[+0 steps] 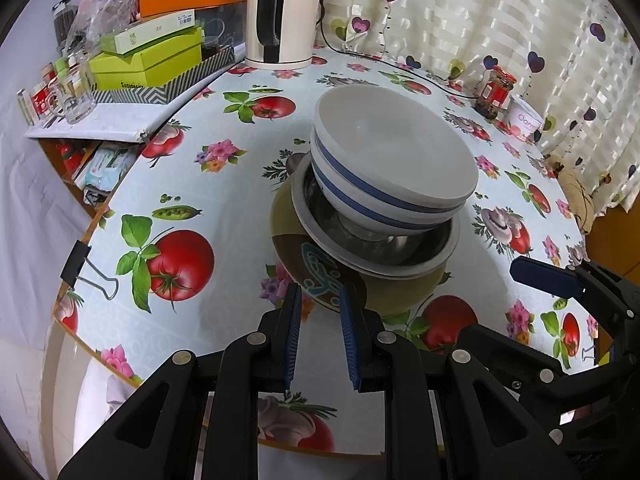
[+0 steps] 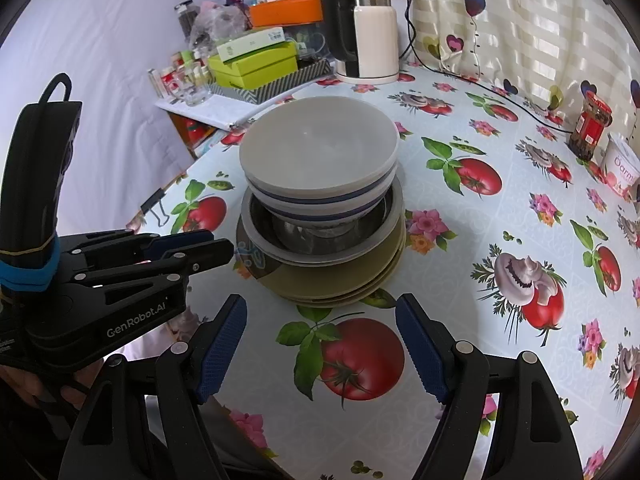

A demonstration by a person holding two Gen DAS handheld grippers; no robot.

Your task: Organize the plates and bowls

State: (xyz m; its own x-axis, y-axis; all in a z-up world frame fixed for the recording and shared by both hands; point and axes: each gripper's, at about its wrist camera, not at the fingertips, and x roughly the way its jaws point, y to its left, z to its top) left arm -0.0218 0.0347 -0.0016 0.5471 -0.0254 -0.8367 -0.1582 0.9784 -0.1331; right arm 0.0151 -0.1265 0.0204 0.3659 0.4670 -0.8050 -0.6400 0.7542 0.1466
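Observation:
One stack stands mid-table on the tomato-print cloth: several olive plates (image 2: pixel 340 280) with a brown and teal pattern at the bottom, a steel bowl (image 2: pixel 320 240) on them, and white blue-striped bowls (image 2: pixel 320 148) nested on top. In the left wrist view the same plates (image 1: pixel 384 300), steel bowl (image 1: pixel 420 244) and white bowls (image 1: pixel 400 152) fill the centre. My left gripper (image 1: pixel 320 292) is narrowly open, its tips at the plates' patterned near rim; it shows as a black tool (image 2: pixel 224 246) at the stack's left side. My right gripper (image 2: pixel 320 304) stands wide open just short of the plates, holding nothing.
A white kettle (image 2: pixel 368 32) with its cable stands at the back. A red-lidded jar (image 2: pixel 590 128) and a tub (image 2: pixel 622 168) sit by the curtain. Green boxes (image 2: pixel 256 64) and a glass mug (image 1: pixel 76 96) crowd a side shelf. A binder clip (image 1: pixel 84 268) marks the table's left edge.

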